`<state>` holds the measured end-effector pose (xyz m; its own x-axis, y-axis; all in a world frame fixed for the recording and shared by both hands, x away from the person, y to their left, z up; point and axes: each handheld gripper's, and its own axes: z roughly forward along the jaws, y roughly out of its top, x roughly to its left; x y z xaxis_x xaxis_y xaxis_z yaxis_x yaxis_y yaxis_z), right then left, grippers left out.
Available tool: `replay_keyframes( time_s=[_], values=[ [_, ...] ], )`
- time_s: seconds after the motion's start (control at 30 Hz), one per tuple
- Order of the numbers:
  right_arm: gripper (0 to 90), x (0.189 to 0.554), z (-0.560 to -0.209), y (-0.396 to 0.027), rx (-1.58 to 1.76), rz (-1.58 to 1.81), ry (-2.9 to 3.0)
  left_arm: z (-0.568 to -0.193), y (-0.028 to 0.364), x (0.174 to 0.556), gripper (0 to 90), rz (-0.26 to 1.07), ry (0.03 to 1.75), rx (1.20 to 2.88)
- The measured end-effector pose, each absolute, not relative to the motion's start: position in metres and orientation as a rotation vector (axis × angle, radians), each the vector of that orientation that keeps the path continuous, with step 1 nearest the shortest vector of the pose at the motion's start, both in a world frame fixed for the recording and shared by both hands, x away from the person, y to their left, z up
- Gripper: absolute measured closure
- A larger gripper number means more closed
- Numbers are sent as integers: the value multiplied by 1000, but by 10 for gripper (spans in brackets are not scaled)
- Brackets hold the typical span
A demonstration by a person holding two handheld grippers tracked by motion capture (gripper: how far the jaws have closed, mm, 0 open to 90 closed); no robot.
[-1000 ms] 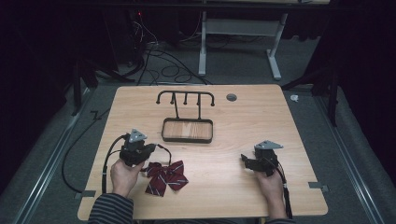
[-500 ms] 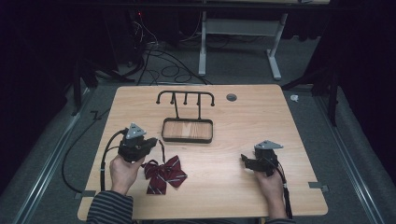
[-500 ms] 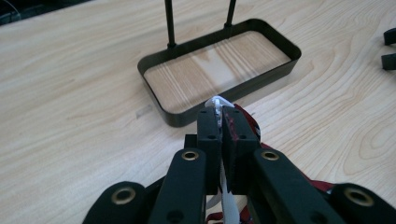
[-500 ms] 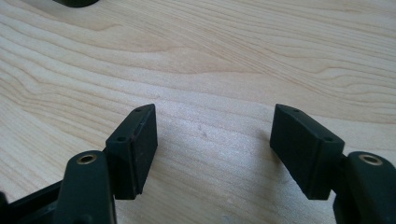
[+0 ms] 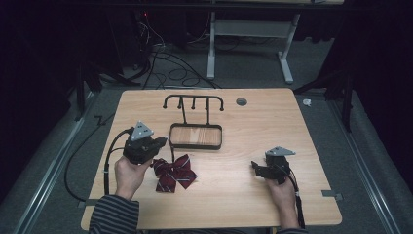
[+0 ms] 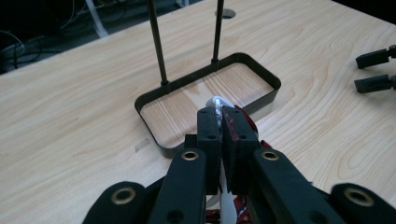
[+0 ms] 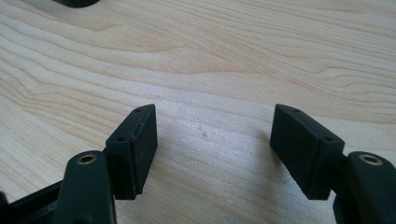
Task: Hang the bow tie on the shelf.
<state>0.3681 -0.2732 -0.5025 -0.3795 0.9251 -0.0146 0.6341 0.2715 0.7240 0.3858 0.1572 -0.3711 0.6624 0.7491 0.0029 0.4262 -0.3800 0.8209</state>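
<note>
Here the left gripper (image 5: 160,142) has its jaws pressed together on the white strap (image 6: 217,103) of a dark red bow tie (image 5: 174,170). In the high view the bow itself lies on the worktop (image 5: 243,204) just in front of the rack (image 5: 194,105), near the person's left hand (image 5: 127,174), with the strap end lifted by the gripper. The left gripper view looks past the pinched strap at the rack's tray (image 6: 259,72) and its two posts (image 6: 157,44).

As a judgement, the pickup is done and the hanging is not: the bow rests on the wood, and none of the hooks on the rack's top bar carries anything. What seems left is to raise the tie and loop its strap over a hook.

The right gripper (image 5: 255,167) sits low over bare wood well to the right, jaws spread wide with nothing between them, as the right gripper view (image 7: 215,154) shows.

For room, the path up and forward to the bar is open; the tray rim and the posts are the nearest things to snag. The worktop's front edge is close behind the bow, while the far and right parts lie bare.
</note>
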Motion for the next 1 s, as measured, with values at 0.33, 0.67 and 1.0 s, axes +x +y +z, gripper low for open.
replay_keyframes(
  time_s=[0.33,0.67,1.0],
  values=[
    [334,368,-502,-273,1406,892,2110,-359,154,386,867,493,880,2007],
    [334,368,-502,-273,1406,892,2110,-348,148,389,867,491,841,2008],
    [335,368,-502,-273,1407,893,2110,-337,135,391,867,506,785,2031]
  ],
)
